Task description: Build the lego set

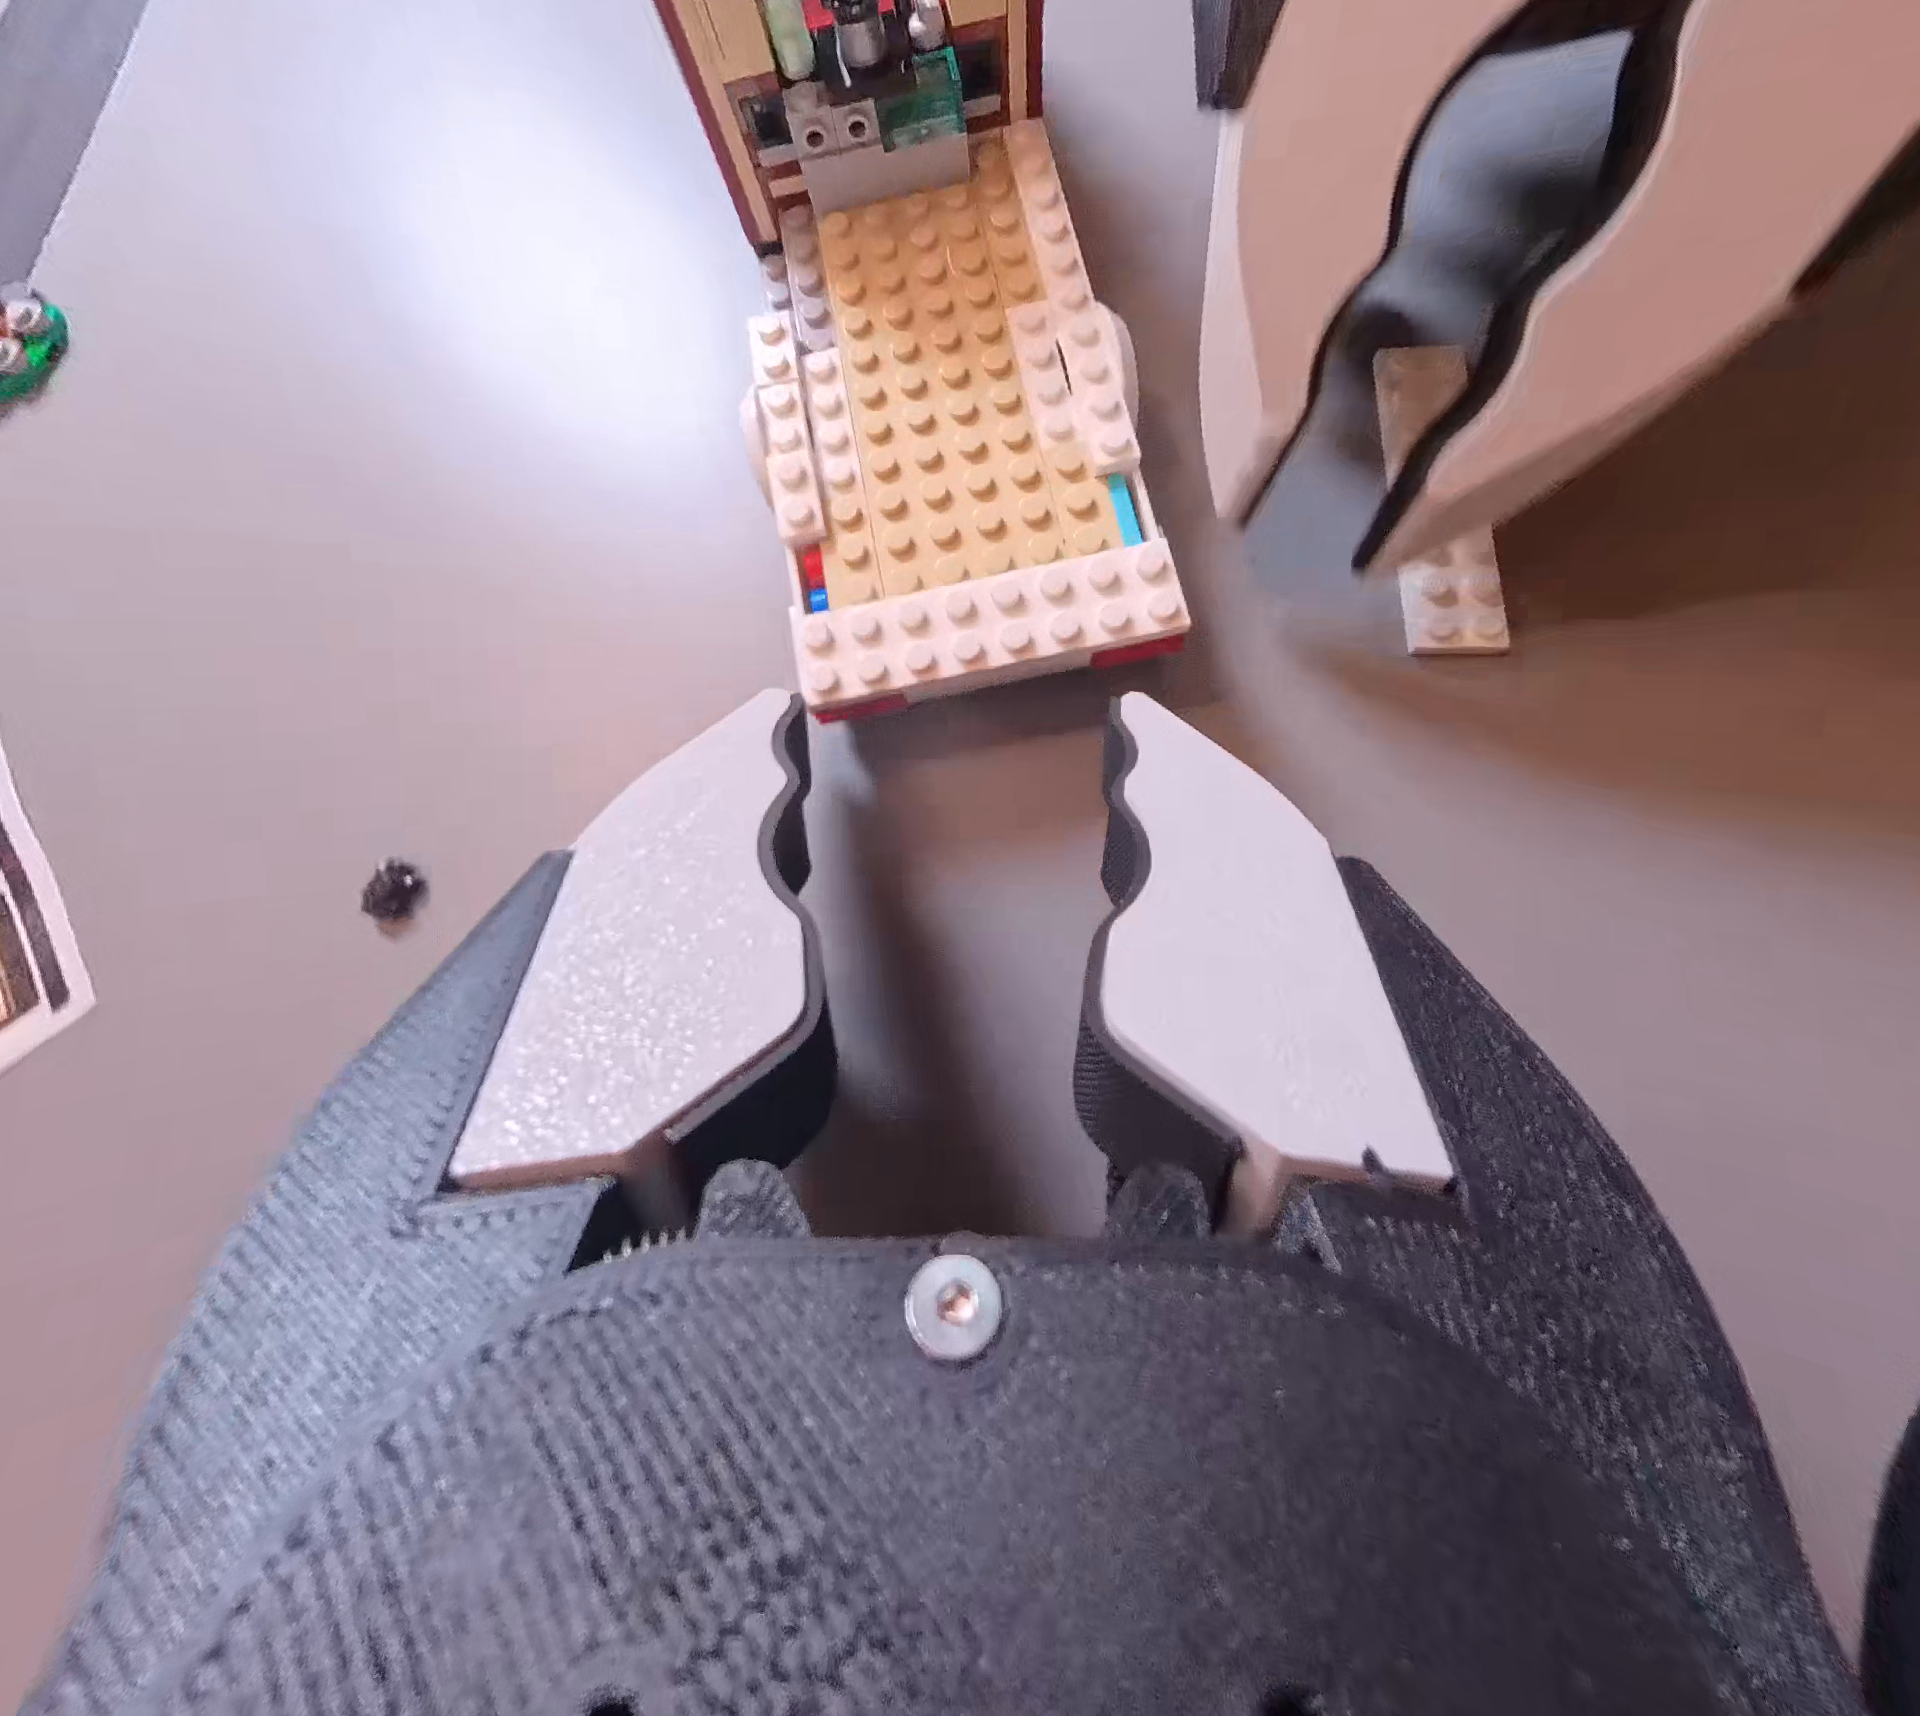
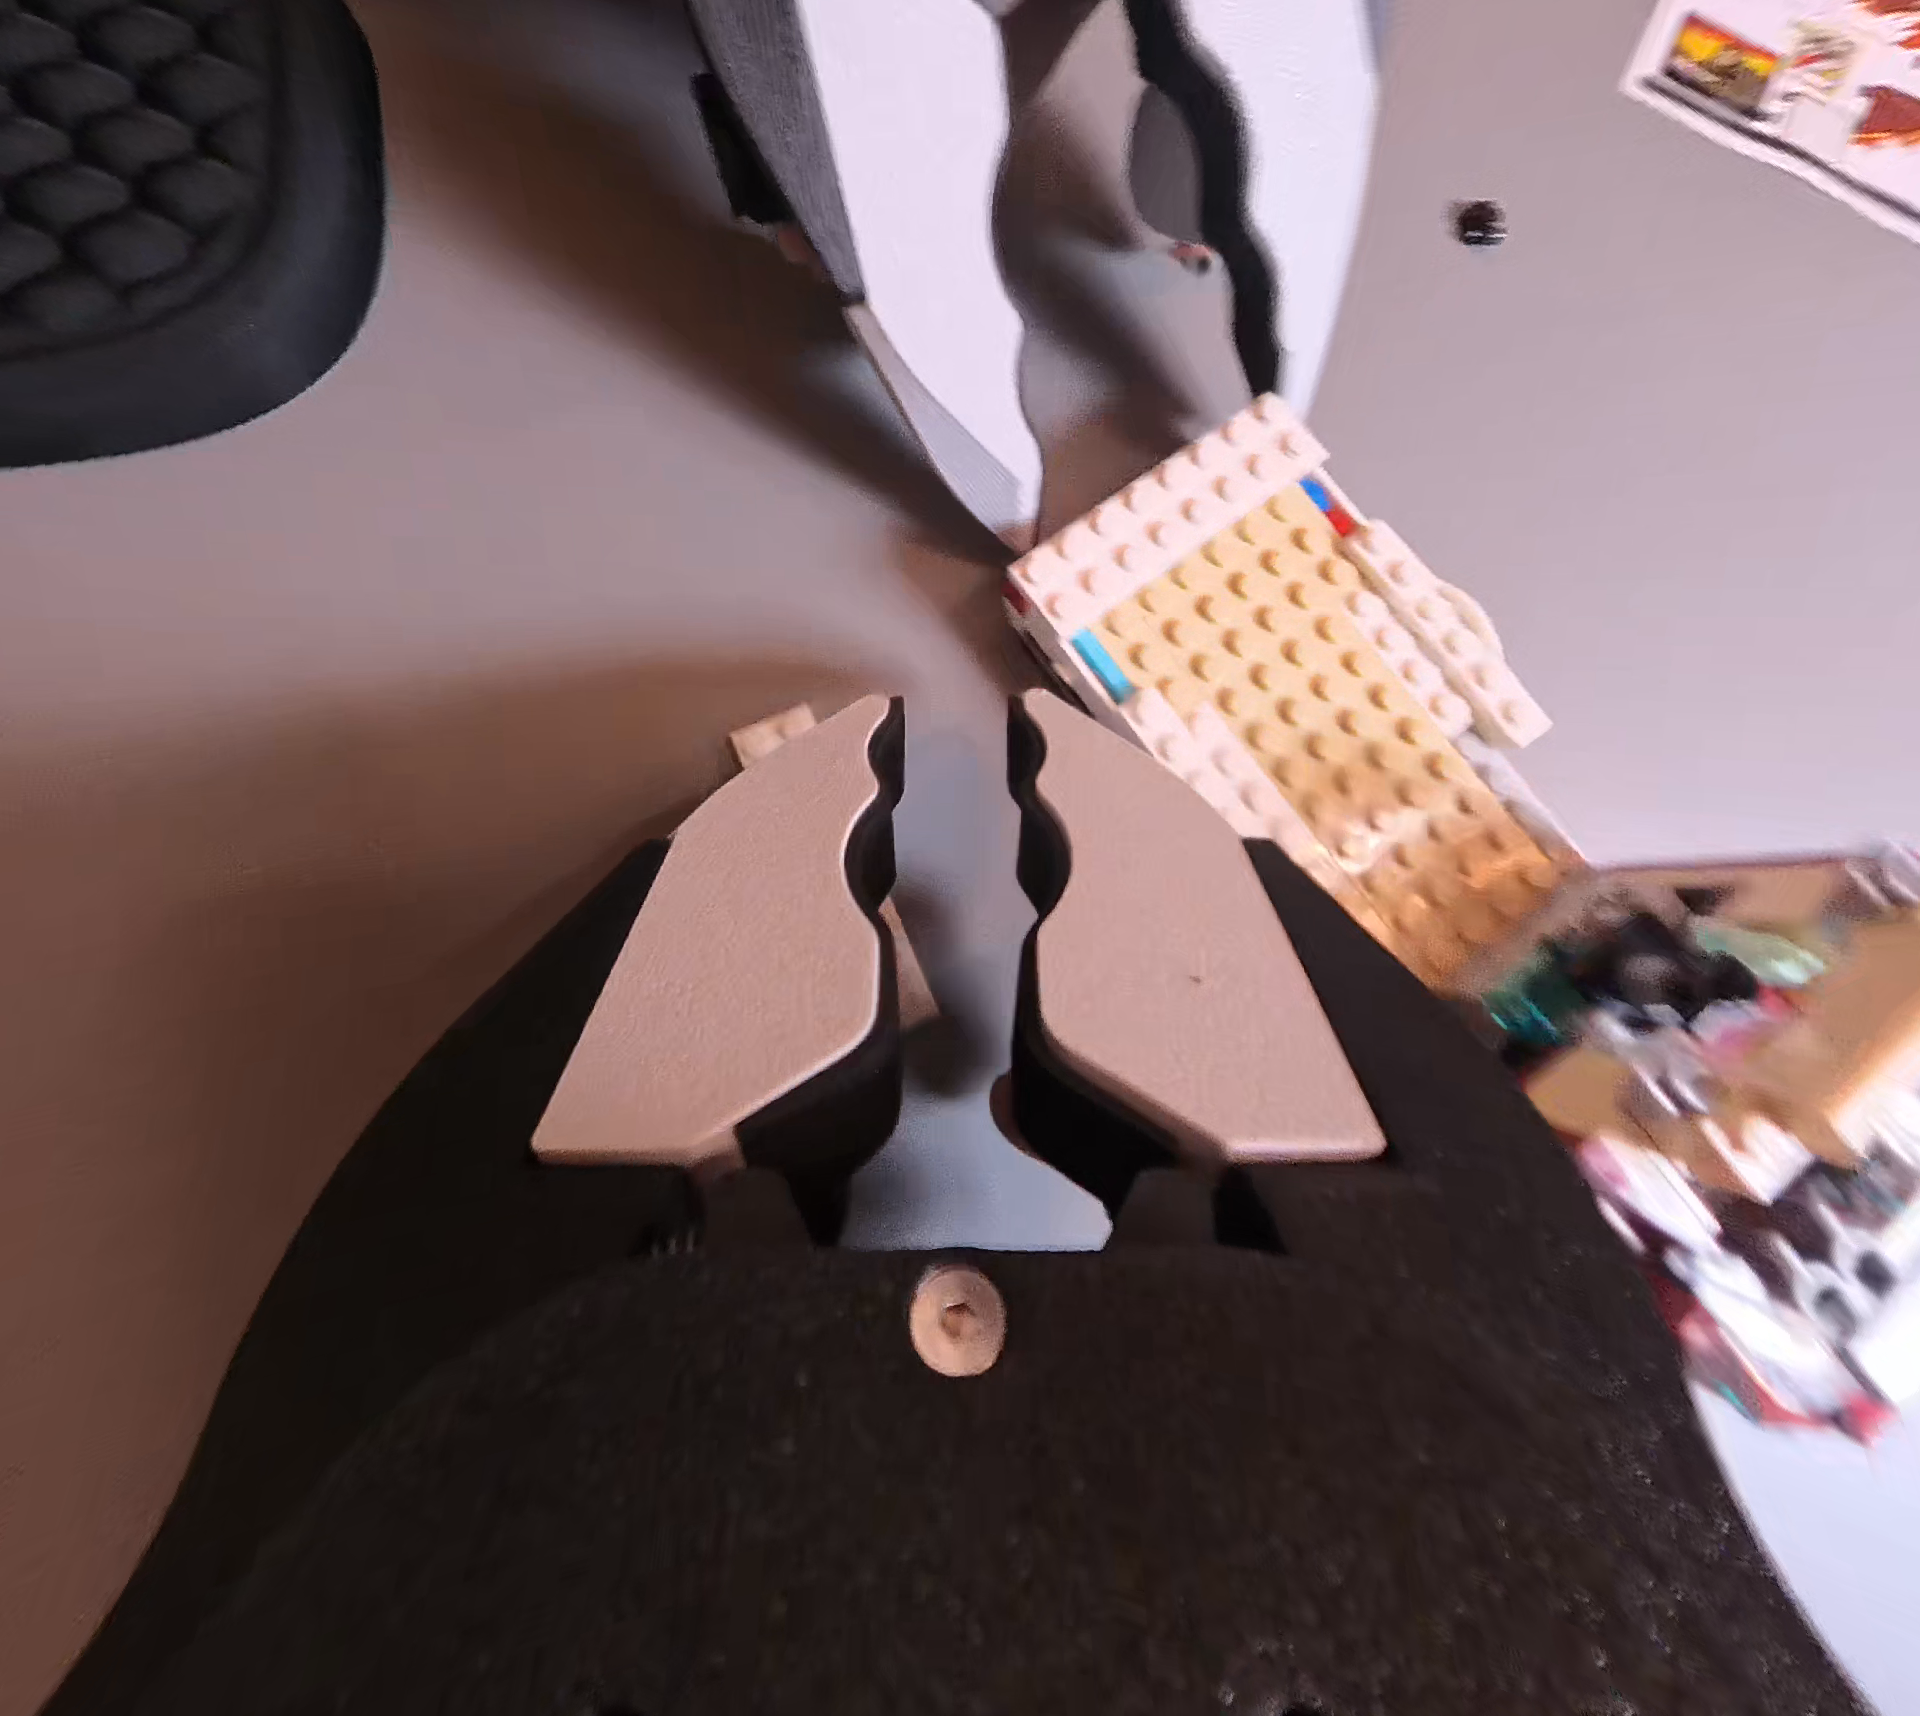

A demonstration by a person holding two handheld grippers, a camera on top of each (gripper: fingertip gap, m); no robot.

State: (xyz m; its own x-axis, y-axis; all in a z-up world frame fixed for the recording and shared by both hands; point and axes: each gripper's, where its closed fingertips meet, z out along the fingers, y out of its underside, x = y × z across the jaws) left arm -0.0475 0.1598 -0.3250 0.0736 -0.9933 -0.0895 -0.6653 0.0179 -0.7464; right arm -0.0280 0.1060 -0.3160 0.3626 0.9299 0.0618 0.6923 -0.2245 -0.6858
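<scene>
The Lego model (image 1: pixel 956 419) stands on the grey table: a tan studded floor with a white border, and a tan arch with dark red walls at its far end. It also shows in the right wrist view (image 2: pixel 1278 648). My left gripper (image 1: pixel 956 721) is open and empty, just short of the model's near white edge; it also shows in the right wrist view (image 2: pixel 1143 440). My right gripper (image 2: pixel 956 716) is narrowly open, with table showing between the fingers. It hovers over a small pale plate (image 2: pixel 774 739) lying flat, right of the model (image 1: pixel 1455 601).
A small black piece (image 1: pixel 393 889) lies loose on the table, left of my left gripper. A green piece (image 1: pixel 26 341) sits at the left edge. A printed sheet (image 2: pixel 1787 35) lies beyond it. A black textured cushion (image 2: pixel 156 160) is off the table's edge.
</scene>
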